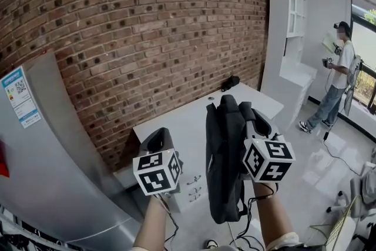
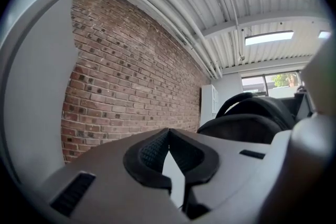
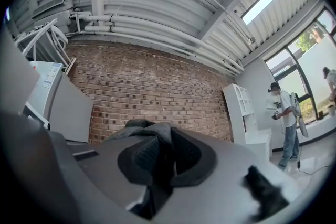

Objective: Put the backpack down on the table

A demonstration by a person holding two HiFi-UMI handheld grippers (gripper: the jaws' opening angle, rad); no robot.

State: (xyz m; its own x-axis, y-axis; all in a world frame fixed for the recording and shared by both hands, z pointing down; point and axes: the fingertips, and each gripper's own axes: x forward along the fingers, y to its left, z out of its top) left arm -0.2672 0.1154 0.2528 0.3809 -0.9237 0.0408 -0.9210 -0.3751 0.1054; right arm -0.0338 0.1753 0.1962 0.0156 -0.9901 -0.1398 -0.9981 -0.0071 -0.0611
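A black backpack (image 1: 225, 163) hangs upright in the air in front of the white table (image 1: 182, 126), its top held by my right gripper (image 1: 248, 112). In the right gripper view the jaws of the right gripper (image 3: 163, 136) are shut on a grey-black fold of the backpack's top handle (image 3: 137, 126). My left gripper (image 1: 157, 138) hovers just left of the bag, apart from it. In the left gripper view the left gripper (image 2: 168, 131) has its tips touching with nothing between them. The backpack (image 2: 253, 117) bulges at that view's right.
A brick wall runs behind the table. A small black object (image 1: 230, 83) lies at the table's far end. A drawer unit (image 1: 194, 184) stands under it. A grey fridge (image 1: 53, 161) is at the left, a white shelf unit (image 1: 286, 44) at the right, and a person (image 1: 339, 76) stands beyond.
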